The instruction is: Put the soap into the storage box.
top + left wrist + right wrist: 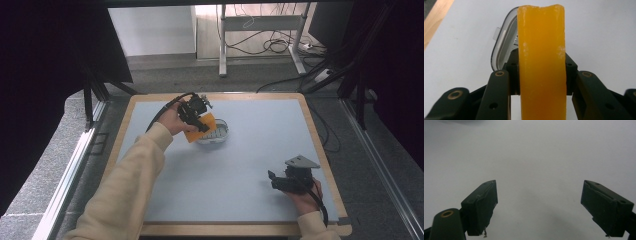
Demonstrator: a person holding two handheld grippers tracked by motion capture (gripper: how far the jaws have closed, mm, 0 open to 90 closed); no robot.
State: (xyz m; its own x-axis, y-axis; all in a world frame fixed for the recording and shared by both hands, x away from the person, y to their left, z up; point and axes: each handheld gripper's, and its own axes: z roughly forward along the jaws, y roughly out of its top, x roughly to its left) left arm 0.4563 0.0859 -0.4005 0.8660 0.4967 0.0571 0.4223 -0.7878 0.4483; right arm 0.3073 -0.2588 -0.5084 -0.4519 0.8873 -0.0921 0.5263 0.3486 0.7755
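Covering most of the high view, the smooth pale-grey wood-edged table (240,170) carries a small rounded clear plastic container (216,134); just above it the left gripper (541,75) clamps its fingers on a thick, porous orange sponge slab (541,62), while the right gripper (539,202) rests with fingers wide apart.

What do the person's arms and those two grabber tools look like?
Both arms wear cream long sleeves. The left gripper is black with a black cable curving back from it. The right gripper is black too, with a grey three-cornered plate on top and a black cable by the wrist. Up close, its jaw pads are dark, blocky and a little frayed, with brass-coloured rivets.
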